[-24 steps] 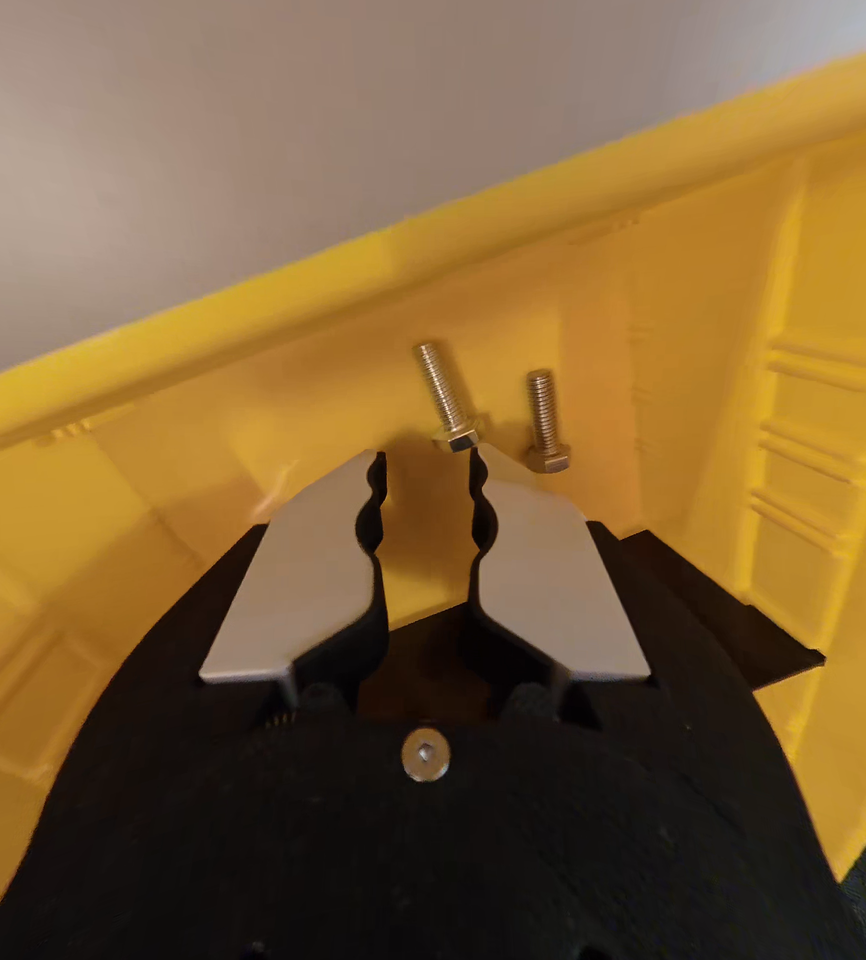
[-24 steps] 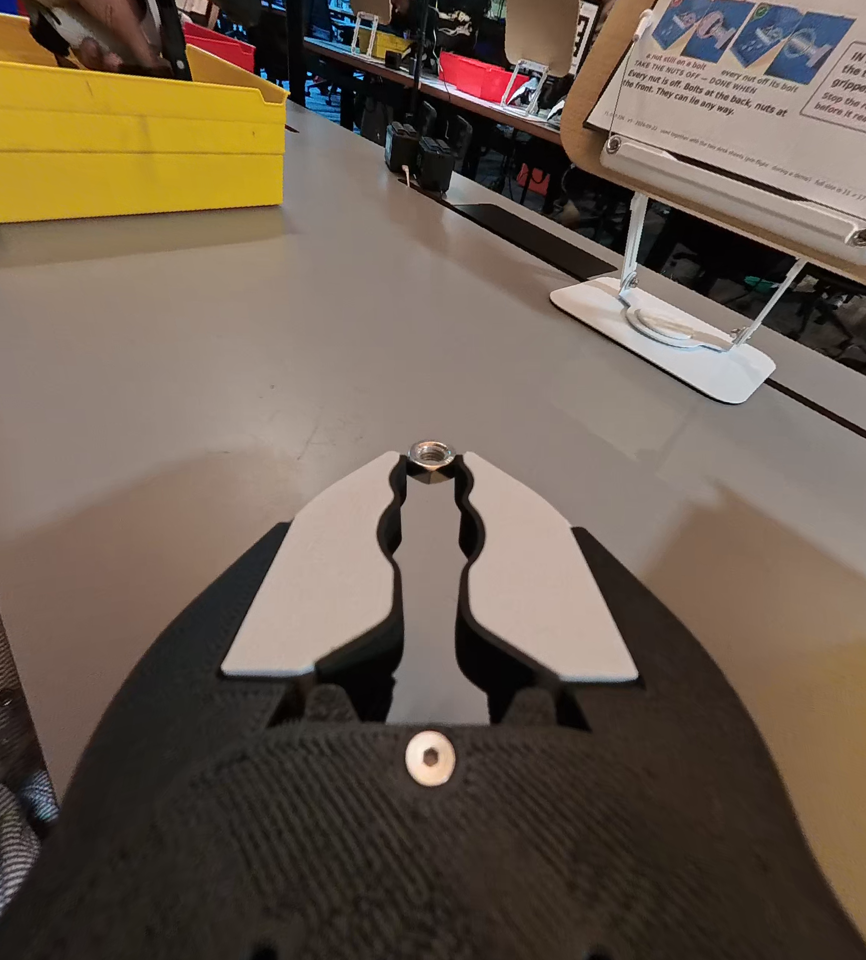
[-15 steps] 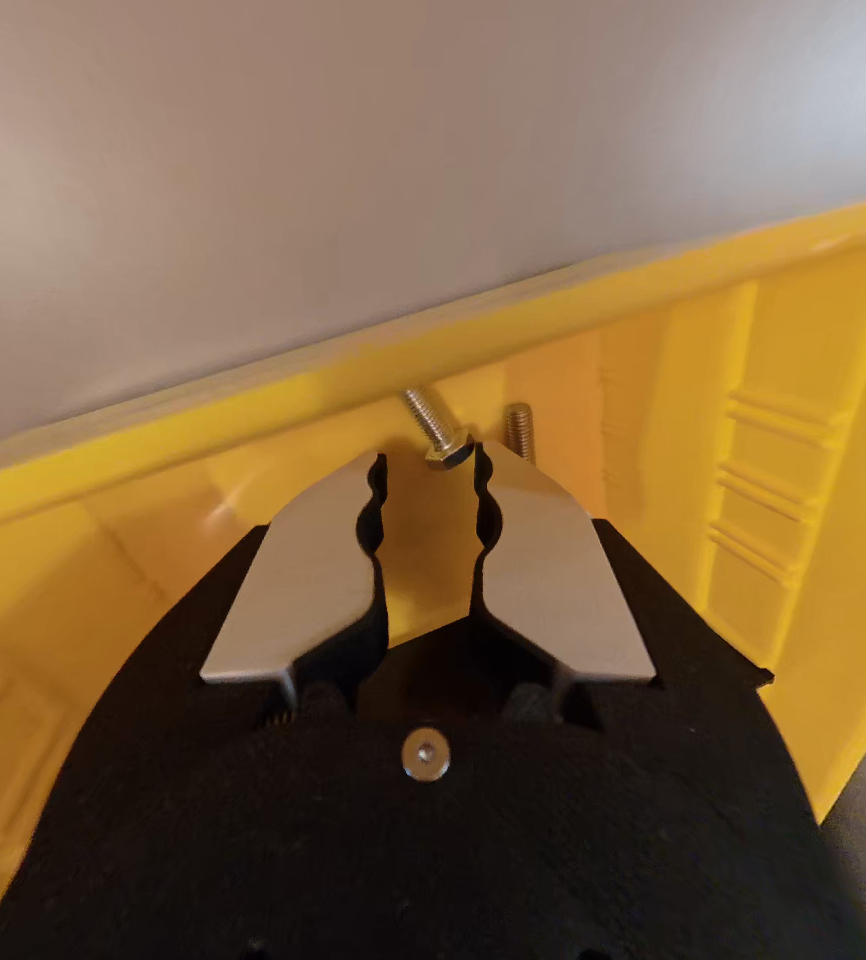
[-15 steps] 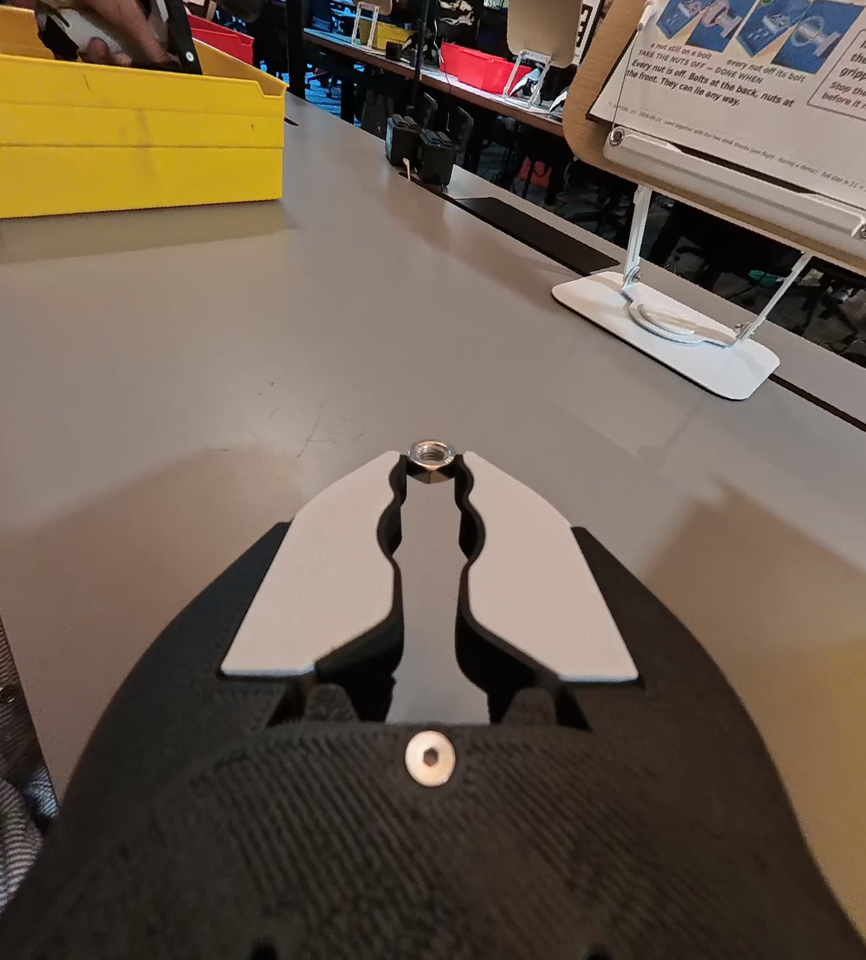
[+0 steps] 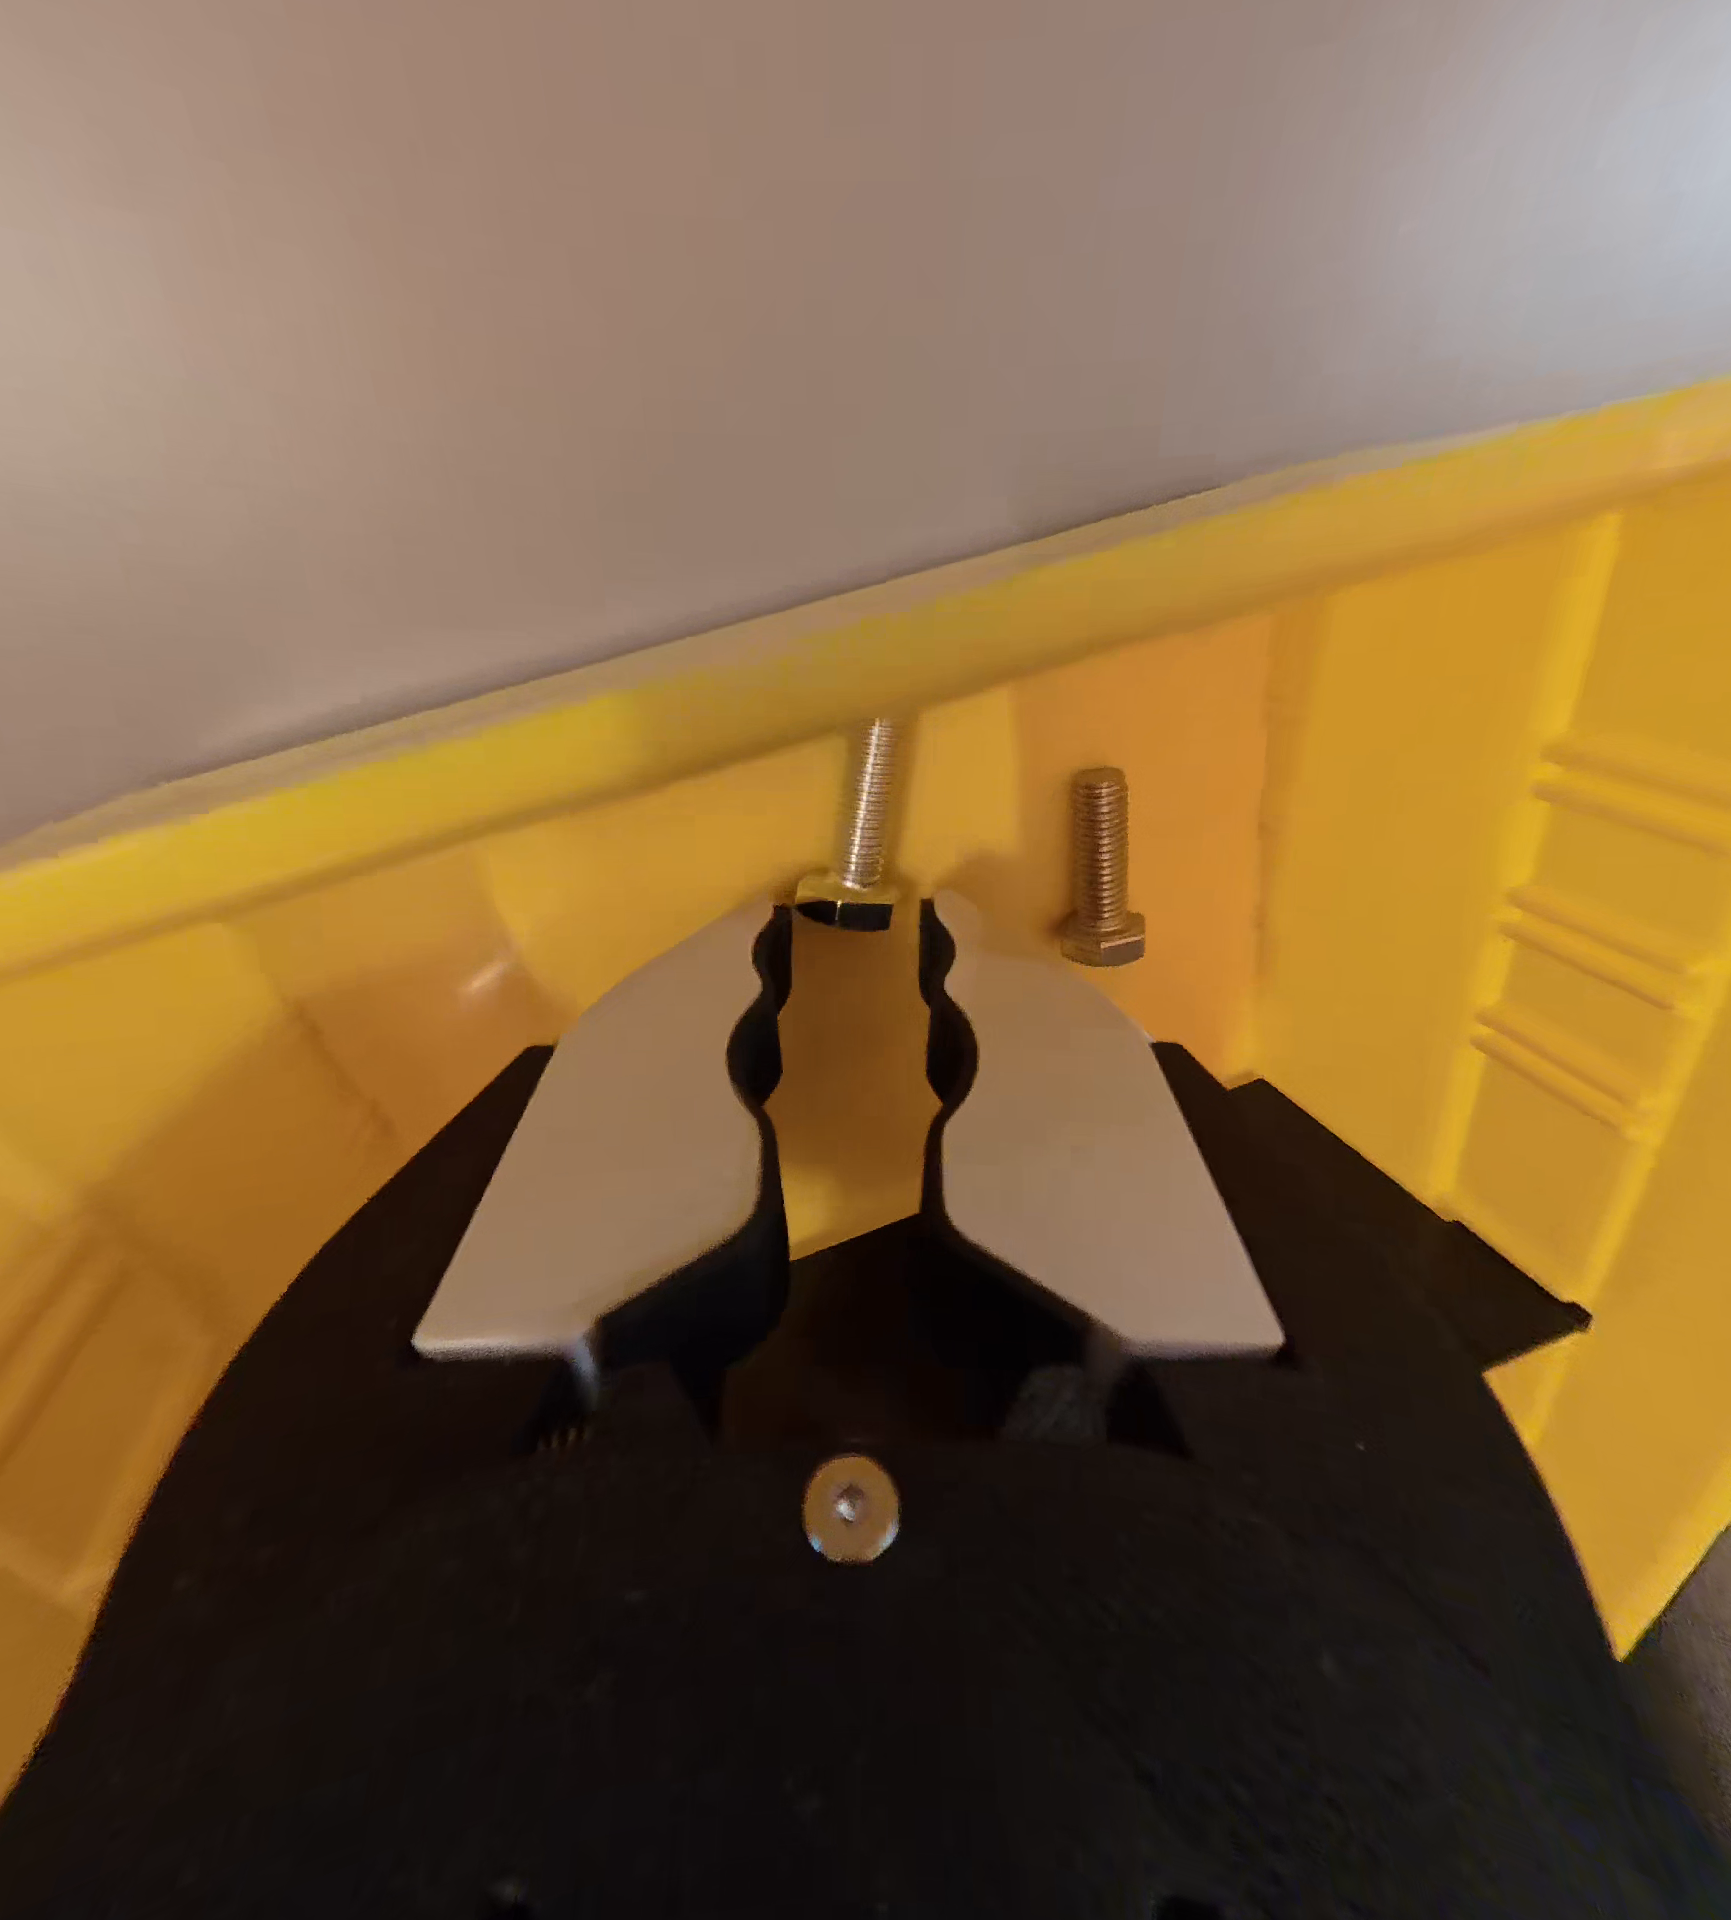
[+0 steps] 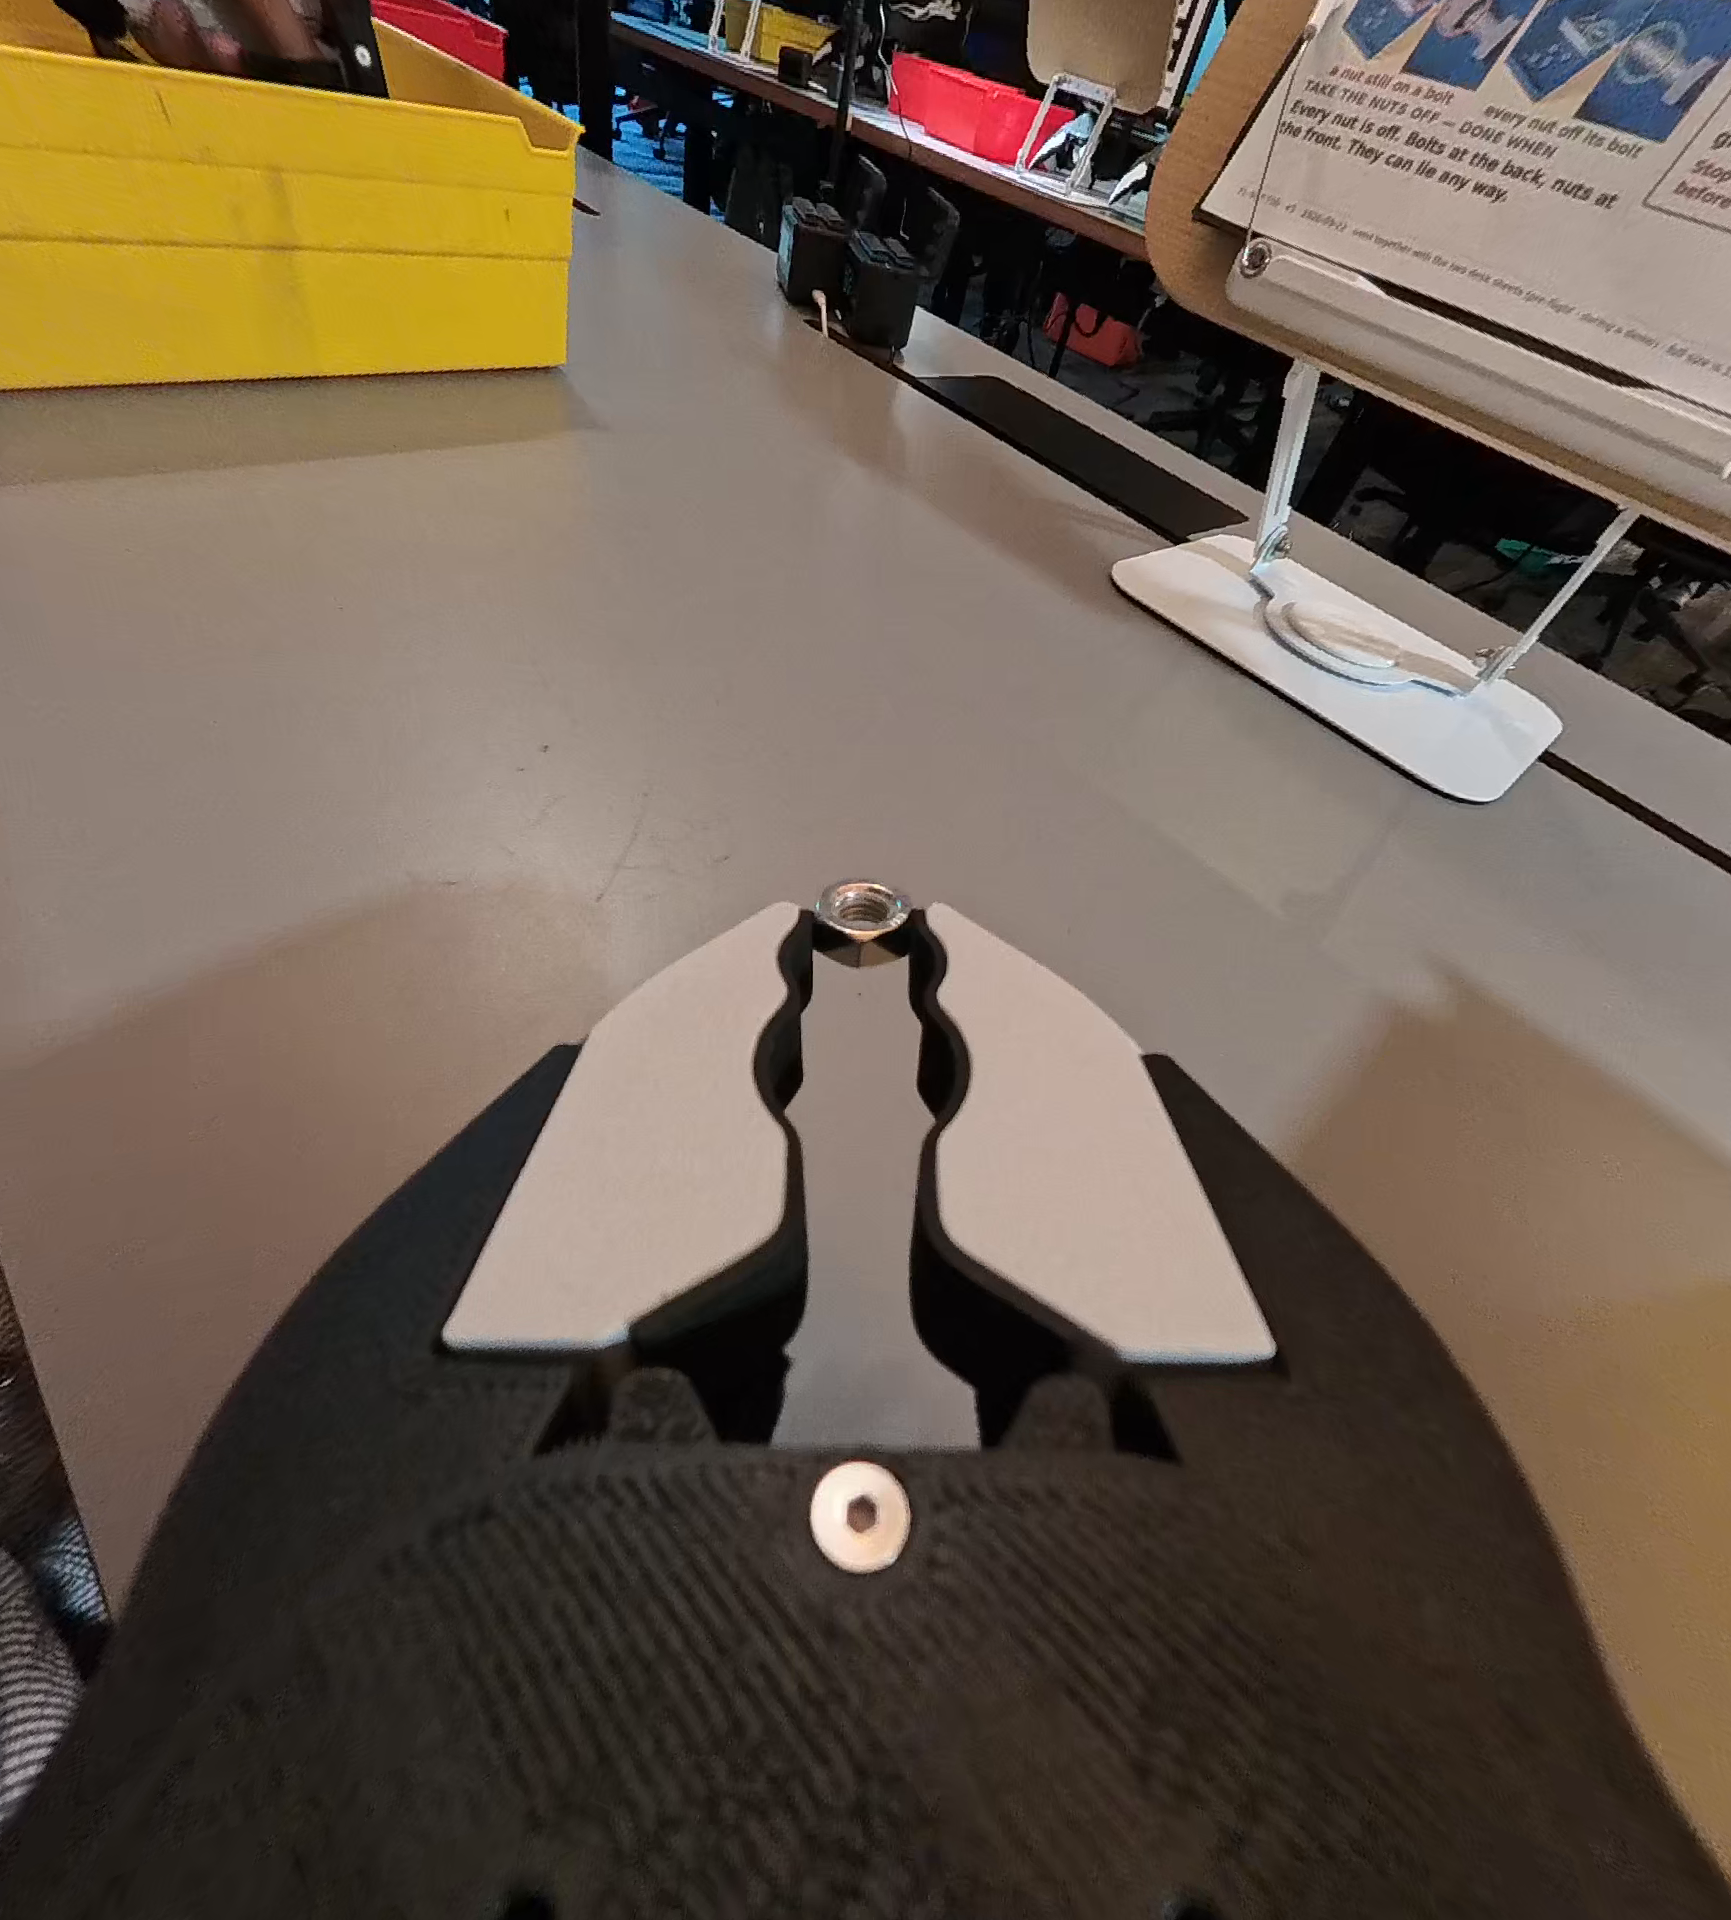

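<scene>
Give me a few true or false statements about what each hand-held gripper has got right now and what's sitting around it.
1. The right hand-held gripper pinches a hex nut at its tips. True.
2. The left hand-held gripper is outside the yellow bin. False: it reaches inside the bin, its tips at the head of a bolt.
3. A second bolt lies in the bin to the right of the left gripper's tips, untouched. True.
4. The nut is threaded onto a bolt. False: its hole is empty.
5. A white document stand sits on the grey table ahead of the right gripper, to its right. True.
6. The nut rests in a red tray. False: the gripper holds it over the table.
</scene>
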The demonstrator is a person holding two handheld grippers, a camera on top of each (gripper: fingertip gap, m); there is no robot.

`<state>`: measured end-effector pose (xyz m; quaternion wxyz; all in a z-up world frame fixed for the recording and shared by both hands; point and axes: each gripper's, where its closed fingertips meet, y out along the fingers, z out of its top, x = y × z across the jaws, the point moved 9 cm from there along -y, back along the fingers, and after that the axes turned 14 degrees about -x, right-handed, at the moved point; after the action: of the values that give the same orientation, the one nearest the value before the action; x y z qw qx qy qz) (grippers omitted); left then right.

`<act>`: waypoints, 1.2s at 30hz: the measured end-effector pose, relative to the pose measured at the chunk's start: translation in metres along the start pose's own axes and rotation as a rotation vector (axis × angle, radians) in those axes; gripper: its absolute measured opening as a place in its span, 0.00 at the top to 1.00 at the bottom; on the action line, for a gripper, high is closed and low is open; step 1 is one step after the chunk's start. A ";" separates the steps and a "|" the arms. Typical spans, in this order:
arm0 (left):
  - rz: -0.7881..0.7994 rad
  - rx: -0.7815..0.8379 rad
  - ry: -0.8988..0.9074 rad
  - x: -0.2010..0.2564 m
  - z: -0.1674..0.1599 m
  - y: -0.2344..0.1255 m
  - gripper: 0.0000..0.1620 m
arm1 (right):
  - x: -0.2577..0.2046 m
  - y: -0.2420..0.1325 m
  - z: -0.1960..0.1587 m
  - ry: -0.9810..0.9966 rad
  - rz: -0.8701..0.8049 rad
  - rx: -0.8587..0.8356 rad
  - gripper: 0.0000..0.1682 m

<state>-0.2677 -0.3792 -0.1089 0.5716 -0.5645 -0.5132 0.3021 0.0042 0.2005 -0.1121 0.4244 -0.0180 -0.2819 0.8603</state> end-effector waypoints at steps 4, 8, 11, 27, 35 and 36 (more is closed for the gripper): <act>-0.008 0.031 0.025 -0.001 0.000 -0.008 0.78 | 0.000 0.000 0.000 0.003 0.000 -0.002 0.89; -0.004 0.017 0.030 0.000 0.002 -0.005 0.81 | 0.000 0.001 0.000 0.002 0.000 -0.004 0.89; 0.007 -0.017 0.036 0.000 0.004 0.001 0.80 | 0.000 0.001 0.000 0.002 0.001 -0.005 0.89; 0.047 0.121 0.082 0.013 -0.016 -0.026 0.88 | 0.003 -0.001 0.000 0.020 0.063 0.011 0.89; -0.346 0.885 0.425 0.157 -0.071 -0.100 0.88 | 0.019 -0.014 0.000 0.169 0.154 0.139 0.89; -0.415 0.977 0.474 0.186 -0.078 -0.098 0.88 | 0.019 -0.016 0.000 0.188 0.170 0.158 0.89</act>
<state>-0.1641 -0.2508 0.0430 0.9123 -0.1753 -0.2721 0.2508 0.0037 0.2225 -0.0996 0.3748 -0.0887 -0.1700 0.9071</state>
